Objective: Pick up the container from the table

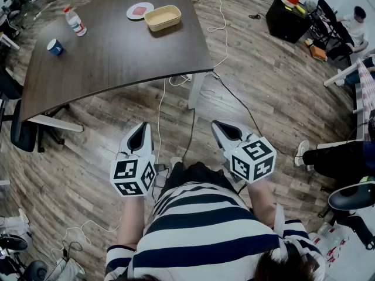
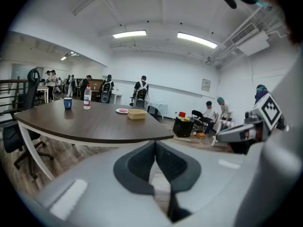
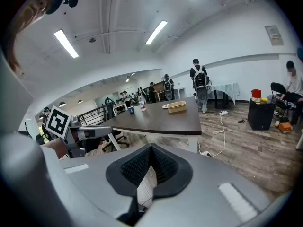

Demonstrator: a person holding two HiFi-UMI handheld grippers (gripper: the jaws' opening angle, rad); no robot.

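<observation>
A tan rectangular container (image 1: pixel 163 17) stands empty at the far side of the dark wooden table (image 1: pixel 117 63), next to a white plate. It also shows small in the left gripper view (image 2: pixel 137 113) and in the right gripper view (image 3: pixel 177 107). I stand back from the table's near edge. My left gripper (image 1: pixel 143 126) and right gripper (image 1: pixel 218 124) are held side by side over the wood floor, well short of the table, both pointing toward it. Each is shut with nothing between its pads (image 2: pixel 142 162) (image 3: pixel 163 167).
On the table are a white plate (image 1: pixel 140 10) with something pink, a water bottle (image 1: pixel 75 21) and a blue cup (image 1: pixel 55 47). Cables (image 1: pixel 222 34) trail over the floor by the table leg (image 1: pixel 195 89). A black chair (image 1: pixel 23 133) stands left; a black box (image 1: pixel 290 17) and seated people are right.
</observation>
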